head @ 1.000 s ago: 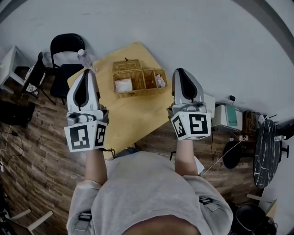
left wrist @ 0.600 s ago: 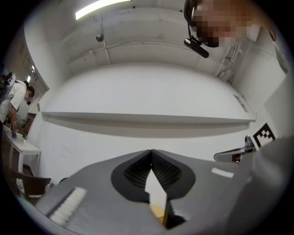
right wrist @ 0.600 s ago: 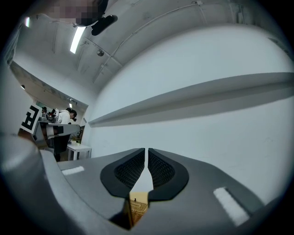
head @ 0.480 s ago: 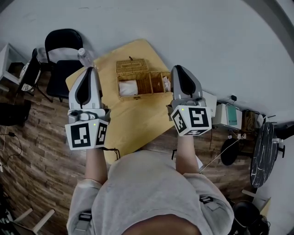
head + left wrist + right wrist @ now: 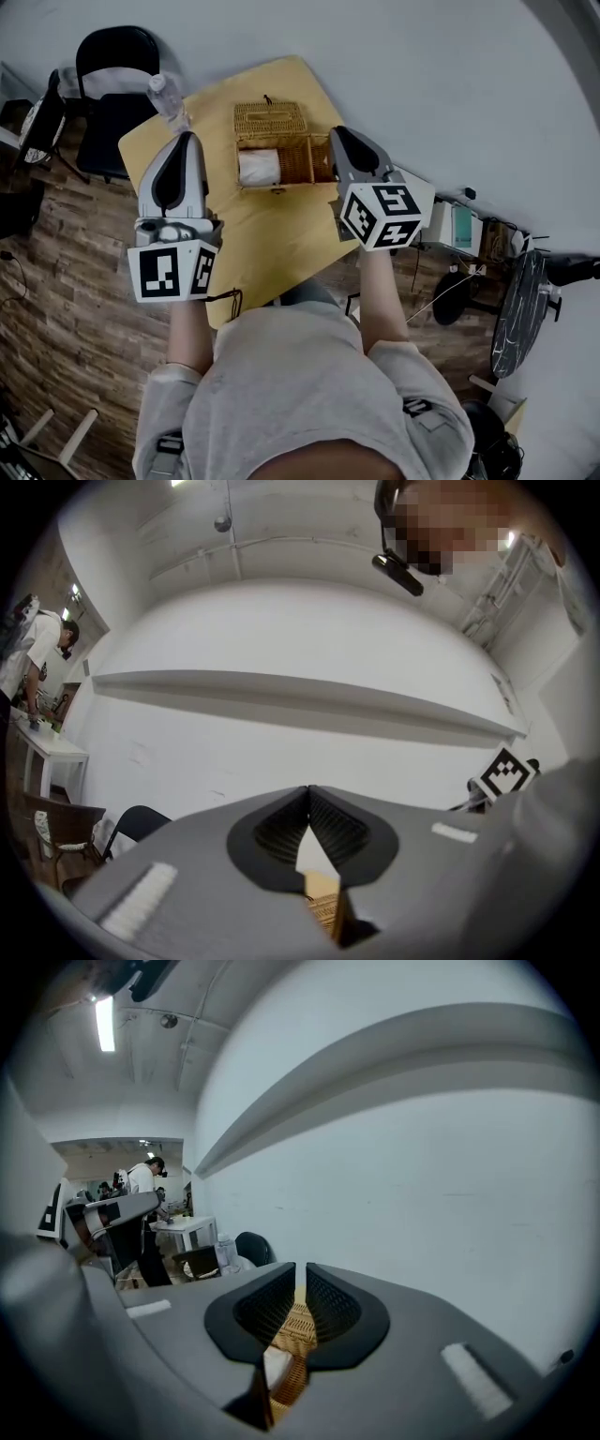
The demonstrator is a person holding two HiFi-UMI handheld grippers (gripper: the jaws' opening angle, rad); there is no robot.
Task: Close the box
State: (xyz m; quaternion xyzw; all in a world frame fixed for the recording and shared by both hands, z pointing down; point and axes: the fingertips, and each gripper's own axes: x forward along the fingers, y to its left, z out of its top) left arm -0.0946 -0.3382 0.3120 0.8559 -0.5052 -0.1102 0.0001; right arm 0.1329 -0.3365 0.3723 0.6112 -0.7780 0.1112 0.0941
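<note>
a: where does the job stand?

b: at the approach, i'd judge; nothing is closed yet. the wicker box (image 5: 286,161) sits open on the yellow table (image 5: 272,239), toward the table's 12 o'clock end, and its lid (image 5: 269,119) is thrown back flat on the 12 o'clock side.

a: which way does it lie?

b: in the head view its long axis runs from 9 to 3 o'clock. the mouth faces up, the hinge edge is at 12 and the front wall with its small catch is at 6, toward the person. a white bundle (image 5: 258,167) lies in the compartment at the 9 o'clock end.

a: and the grippers?

b: the left gripper (image 5: 307,794) has its tips pressed together on nothing. it hangs at the box's 9 o'clock, apart from it. the right gripper (image 5: 300,1274) is all but shut, with a hairline slit between the tips and nothing in it; wicker shows beyond. from the head it overlaps the box's 3 o'clock end, but i can't tell if it touches.

a: what does the next move need?

b: probably a tip carried past the box to 12 o'clock, got under the lid's free edge, then swept up and over toward 6 until the lid drops onto the rim. the other gripper could steady the light box. a water bottle (image 5: 164,97) stands at 10 o'clock, well clear.
</note>
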